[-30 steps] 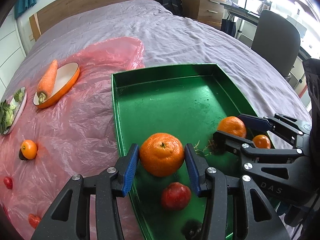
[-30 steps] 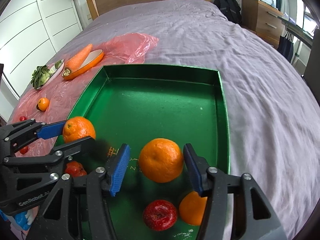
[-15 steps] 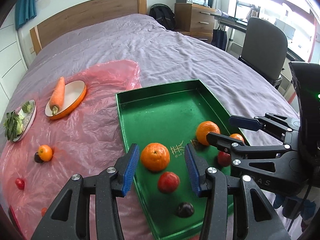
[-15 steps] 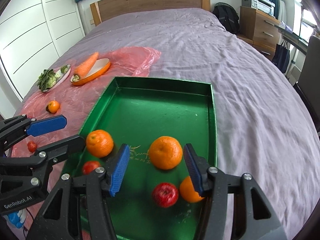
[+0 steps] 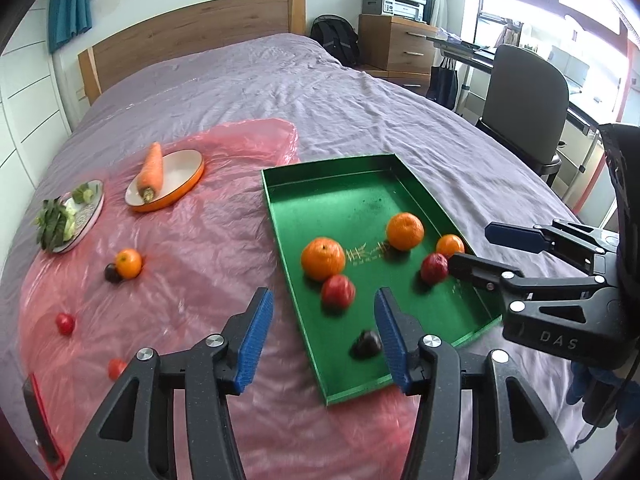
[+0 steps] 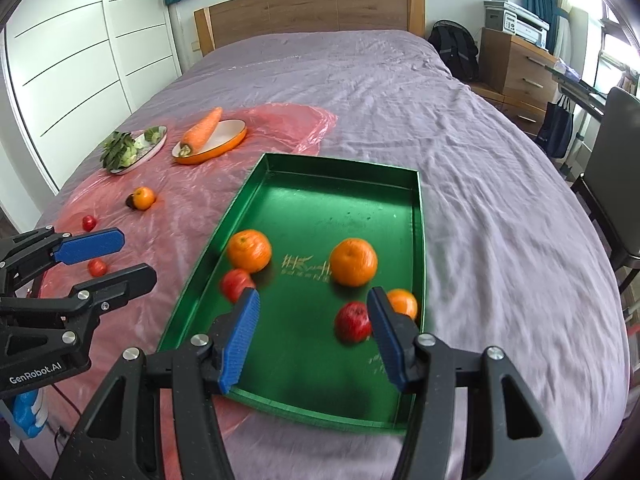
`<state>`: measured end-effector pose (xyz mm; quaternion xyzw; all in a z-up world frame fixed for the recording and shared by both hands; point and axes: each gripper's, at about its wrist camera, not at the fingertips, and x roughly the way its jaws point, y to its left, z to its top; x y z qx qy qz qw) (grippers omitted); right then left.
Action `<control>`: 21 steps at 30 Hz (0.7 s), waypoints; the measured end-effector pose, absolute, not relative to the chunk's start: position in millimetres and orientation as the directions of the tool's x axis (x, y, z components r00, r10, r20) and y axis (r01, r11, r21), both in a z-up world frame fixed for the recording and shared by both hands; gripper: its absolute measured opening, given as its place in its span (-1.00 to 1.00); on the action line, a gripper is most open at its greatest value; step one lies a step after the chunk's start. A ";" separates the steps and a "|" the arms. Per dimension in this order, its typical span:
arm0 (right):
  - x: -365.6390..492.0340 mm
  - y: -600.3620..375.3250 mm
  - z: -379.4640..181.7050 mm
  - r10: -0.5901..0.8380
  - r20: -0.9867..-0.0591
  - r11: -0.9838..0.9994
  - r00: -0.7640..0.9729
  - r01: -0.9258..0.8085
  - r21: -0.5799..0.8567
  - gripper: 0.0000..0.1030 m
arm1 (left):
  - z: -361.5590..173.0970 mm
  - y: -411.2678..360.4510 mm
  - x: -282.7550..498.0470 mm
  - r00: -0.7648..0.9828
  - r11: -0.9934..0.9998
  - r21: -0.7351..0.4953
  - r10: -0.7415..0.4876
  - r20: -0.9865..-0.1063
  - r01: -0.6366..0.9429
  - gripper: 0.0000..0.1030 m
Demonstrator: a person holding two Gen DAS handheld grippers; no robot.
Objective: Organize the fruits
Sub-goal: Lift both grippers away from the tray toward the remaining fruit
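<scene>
Two oranges: released, now resting in tray (image 5: 280, 200), left one (image 5: 323, 259), right one (image 6: 353, 262).
Left gripper (image 5: 323, 336): withdrawn, empty, jaws apart.
Right gripper (image 6: 313, 334): likewise.
Remaining: small orange (image 5: 128, 263) on plastic.

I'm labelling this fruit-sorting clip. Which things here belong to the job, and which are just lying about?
Belongs to the job:
- shallow green metal tray
- two large oranges and a small tangerine in it
- two red apples
- loose small orange on the pink plastic sheet
- open left gripper and right gripper

Just lying about:
- carrot on orange-rimmed dish
- leafy greens plate
- grey office chair
</scene>
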<state>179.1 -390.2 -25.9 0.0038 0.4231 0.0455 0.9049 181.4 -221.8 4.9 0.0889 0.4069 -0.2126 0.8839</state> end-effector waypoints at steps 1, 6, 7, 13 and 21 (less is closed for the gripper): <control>173.1 -388.2 -24.0 0.085 -0.764 0.996 0.639 -0.078 0.046 0.97 | 5.9 -219.7 176.5 0.579 0.894 -0.015 -0.303 -0.757 0.447 -0.09; 142.5 -382.1 -19.0 0.079 -0.766 0.997 0.638 -0.067 0.046 0.97 | 8.3 -212.0 149.5 0.573 0.893 -0.015 -0.301 -0.762 0.450 -0.08; 137.7 -382.2 -18.7 0.077 -0.767 0.997 0.637 -0.063 0.048 0.97 | 8.0 -211.6 145.4 0.572 0.892 -0.013 -0.300 -0.763 0.452 -0.08; 100.5 -382.6 -19.6 0.063 -0.776 0.998 0.628 -0.035 0.053 0.97 | 7.8 -208.1 111.2 0.567 0.885 -0.003 -0.301 -0.767 0.465 -0.08; 54.7 -375.2 -24.7 0.061 -0.794 0.998 0.604 -0.024 0.059 0.97 | 10.6 -200.8 74.7 0.571 0.882 0.001 -0.304 -0.763 0.471 -0.07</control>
